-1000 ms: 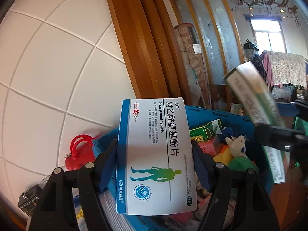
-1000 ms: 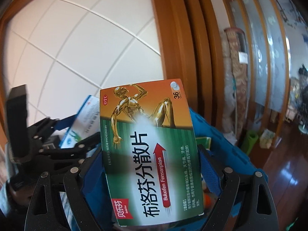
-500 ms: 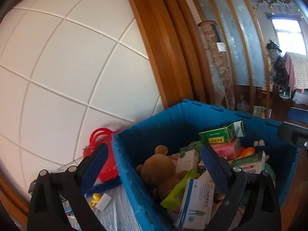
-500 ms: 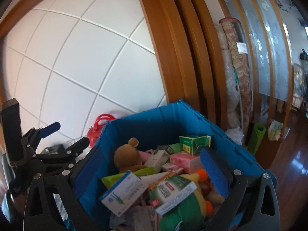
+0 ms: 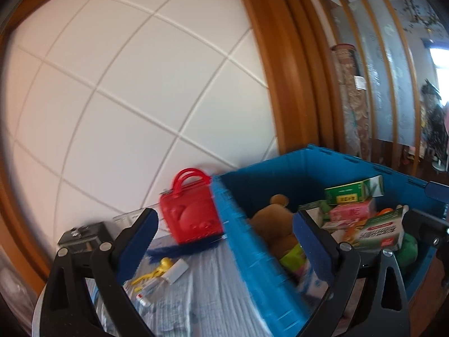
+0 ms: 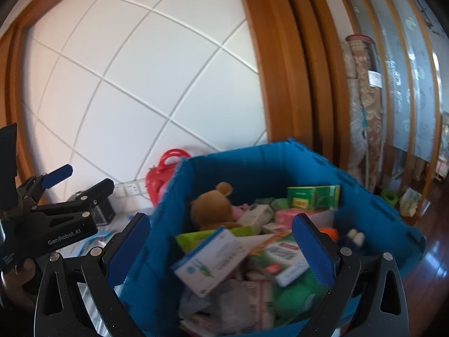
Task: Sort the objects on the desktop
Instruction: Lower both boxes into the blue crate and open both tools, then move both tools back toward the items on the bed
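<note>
While the blue crate (image 6: 247, 168) sits heaped with things on the tabletop (image 5: 202, 295), a blue-and-white medicine box (image 6: 210, 261) lies tilted on top of the pile beside a green-and-white medicine box (image 6: 283, 258), with a brown teddy bear (image 6: 210, 205) behind them. Right gripper (image 6: 224, 244) hangs over the crate's near edge, its fingers (image 6: 311, 250) spread wide and holding nothing. Left gripper (image 5: 224, 241) straddles the crate's left wall, its fingers (image 5: 134, 244) just as wide and equally empty, one over the tabletop and one over the crate. Just outside that wall stands a red toy handbag (image 5: 190, 213) on a pale striped cloth, with small yellow and white bits in front. White wall tiles and a wooden door frame rise behind.
</note>
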The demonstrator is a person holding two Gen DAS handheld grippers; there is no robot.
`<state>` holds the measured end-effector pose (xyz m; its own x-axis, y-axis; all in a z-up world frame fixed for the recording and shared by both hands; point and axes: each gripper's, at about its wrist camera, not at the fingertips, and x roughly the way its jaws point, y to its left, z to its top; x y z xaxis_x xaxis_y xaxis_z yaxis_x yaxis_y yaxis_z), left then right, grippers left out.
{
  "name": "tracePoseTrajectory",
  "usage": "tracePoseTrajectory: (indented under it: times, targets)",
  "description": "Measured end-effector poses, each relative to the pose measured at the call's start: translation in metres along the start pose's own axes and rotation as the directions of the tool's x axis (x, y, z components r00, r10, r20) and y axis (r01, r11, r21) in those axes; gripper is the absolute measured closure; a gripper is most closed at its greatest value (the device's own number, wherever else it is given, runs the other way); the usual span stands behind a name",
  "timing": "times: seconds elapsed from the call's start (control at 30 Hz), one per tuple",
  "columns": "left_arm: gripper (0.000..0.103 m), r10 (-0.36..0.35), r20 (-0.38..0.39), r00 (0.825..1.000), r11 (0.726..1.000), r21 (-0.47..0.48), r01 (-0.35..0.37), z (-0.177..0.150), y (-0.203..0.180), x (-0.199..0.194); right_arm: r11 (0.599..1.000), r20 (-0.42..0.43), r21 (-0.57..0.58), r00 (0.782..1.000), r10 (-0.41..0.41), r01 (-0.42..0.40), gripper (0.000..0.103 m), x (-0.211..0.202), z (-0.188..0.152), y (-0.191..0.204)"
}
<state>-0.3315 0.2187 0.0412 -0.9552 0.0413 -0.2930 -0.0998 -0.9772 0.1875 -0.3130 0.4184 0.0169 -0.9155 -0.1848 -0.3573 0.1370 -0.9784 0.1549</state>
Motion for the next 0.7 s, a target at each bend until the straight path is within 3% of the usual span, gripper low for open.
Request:
tracePoseTrajectory:
  times: [0.17, 0.33, 0.5, 0.7]
  targets:
    - [0.005, 0.072, -0.004, 0.997, 0.997, -0.041, -0.072, -0.031, 0.064, -0.017, 0.997, 0.015, -0.039, 0.998, 0.062, -0.061, 0.0, 0.004, 0.0, 0.053]
    - [0.005, 0.167, -0.049, 0.985, 0.985, -0.032, -0.169, -0.069, 0.147, -0.021, 0.988, -0.046, -0.087, 0.991, 0.124, -0.127, 0.0, 0.033, -0.01, 0.134]
    - [0.005, 0.289, -0.122, 0.949, 0.957, 0.002, -0.291, -0.114, 0.249, -0.019, 0.981, -0.103, -0.098, 0.982, 0.157, -0.167, 0.0, 0.07, -0.028, 0.205]
    - [0.005, 0.359, -0.195, 0.913, 0.932, 0.015, -0.363, -0.157, 0.334, 0.005, 0.986, -0.19, -0.028, 0.969, 0.157, -0.165, 0.0, 0.13, -0.056, 0.249]
